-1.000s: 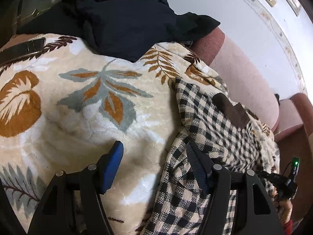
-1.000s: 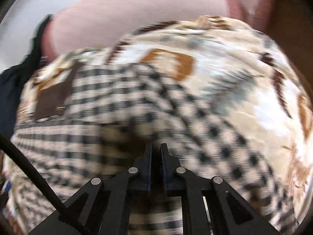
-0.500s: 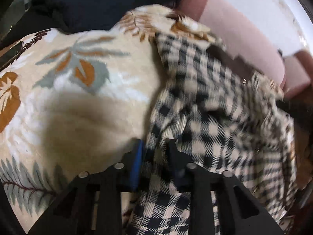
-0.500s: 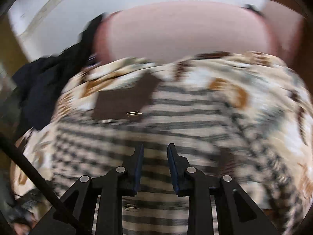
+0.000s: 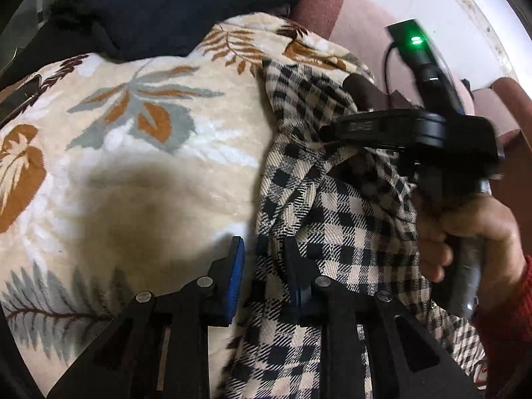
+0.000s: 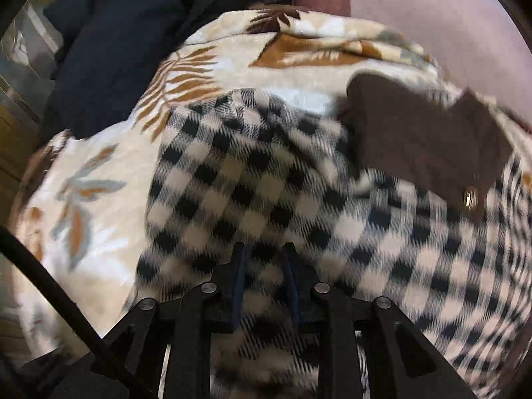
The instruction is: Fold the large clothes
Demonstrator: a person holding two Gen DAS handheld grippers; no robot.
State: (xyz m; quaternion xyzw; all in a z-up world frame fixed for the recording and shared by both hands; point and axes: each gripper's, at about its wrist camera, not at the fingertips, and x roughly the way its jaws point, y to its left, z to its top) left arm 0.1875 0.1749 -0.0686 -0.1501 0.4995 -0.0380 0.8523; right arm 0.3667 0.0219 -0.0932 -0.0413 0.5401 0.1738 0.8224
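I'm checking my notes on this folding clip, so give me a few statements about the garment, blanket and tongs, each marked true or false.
1. The checked garment lies on a leaf-print blanket. True.
2. The left tongs hold a fold of the checked garment. True.
3. The garment has a red patch. False: the patch is dark brown.
4. The dark clothes lie on top of the checked garment. False: they lie beyond the blanket, apart from it.
5. The right tongs have checked cloth between their pads. True.
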